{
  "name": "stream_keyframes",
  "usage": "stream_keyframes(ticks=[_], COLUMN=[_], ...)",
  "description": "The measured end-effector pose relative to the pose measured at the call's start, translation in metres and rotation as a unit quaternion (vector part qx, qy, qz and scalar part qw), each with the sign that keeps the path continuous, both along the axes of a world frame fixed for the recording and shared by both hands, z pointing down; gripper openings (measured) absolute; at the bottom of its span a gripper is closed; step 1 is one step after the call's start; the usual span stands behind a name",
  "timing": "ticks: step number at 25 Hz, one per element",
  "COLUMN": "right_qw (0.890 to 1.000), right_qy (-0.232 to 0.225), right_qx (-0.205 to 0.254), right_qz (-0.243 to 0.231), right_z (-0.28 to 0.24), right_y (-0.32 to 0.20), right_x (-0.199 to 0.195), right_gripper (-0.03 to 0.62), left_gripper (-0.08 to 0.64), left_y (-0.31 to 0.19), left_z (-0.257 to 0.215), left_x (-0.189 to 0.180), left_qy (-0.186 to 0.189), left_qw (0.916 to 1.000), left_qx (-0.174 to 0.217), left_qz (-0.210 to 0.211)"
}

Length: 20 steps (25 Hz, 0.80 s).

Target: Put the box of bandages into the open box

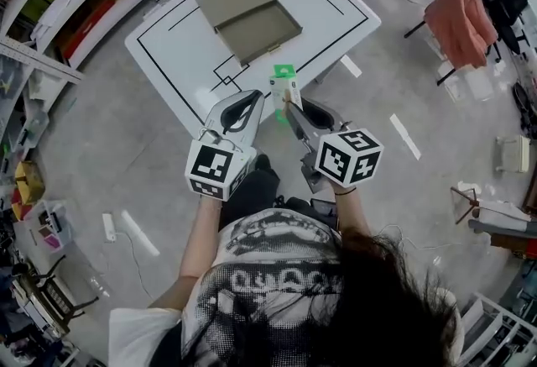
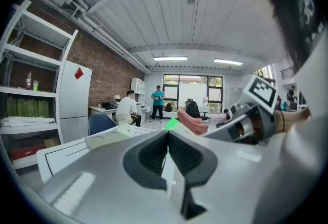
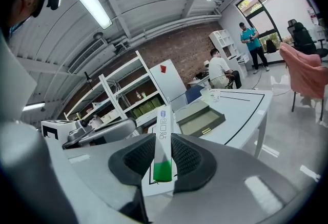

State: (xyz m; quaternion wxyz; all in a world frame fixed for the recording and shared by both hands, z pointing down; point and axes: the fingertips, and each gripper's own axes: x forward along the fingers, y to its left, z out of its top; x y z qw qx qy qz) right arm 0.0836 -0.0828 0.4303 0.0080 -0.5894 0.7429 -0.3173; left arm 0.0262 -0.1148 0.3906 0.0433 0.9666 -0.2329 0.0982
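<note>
The right gripper [image 3: 163, 138] pinches the box of bandages [image 3: 163, 120]: its 2 dark ribbed pads [image 3: 187, 159] press on the box's 2 flat sides. The box is slim and white, with a green part and print along one narrow face. In the head view the box of bandages [image 1: 285, 88] stands out beyond the tips of the right gripper [image 1: 290, 107], with a green end uppermost in the picture. It appears at the near edge of the white table [image 1: 168, 46], off the tabletop.

The open box [image 1: 250, 14] lies further back on that table, well apart from the bandages. It is olive, its lid is folded back, and its tray shows in the right gripper view [image 3: 202, 120].

The left gripper [image 1: 256, 101] is just beside the right one, the 2 marker cubes near each other. In the left gripper view, the left gripper [image 2: 167, 133] has its jaws pressed together at the tips, with nothing between them. The green end of the bandage box [image 2: 171, 124] shows just past them.
</note>
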Motion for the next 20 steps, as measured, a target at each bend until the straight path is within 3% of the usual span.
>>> stream_keyframes(ticks=[8,20], right_qw=[1.0,0.999], right_qy=[0.007,0.027], right_qx=[-0.01,-0.033], right_qz=[0.001,-0.013], right_z=[0.008,0.014], right_y=[-0.05,-0.074], right_x=[-0.007,-0.017], right_gripper=[0.101,0.101], left_gripper=[0.0,0.0], left_y=[-0.053,-0.076], left_z=[0.009,0.011], left_x=[-0.008,-0.016], left_qy=[0.005,0.03], left_qw=[1.0,0.9993], left_qx=[-0.007,-0.023], left_qz=[0.002,-0.003])
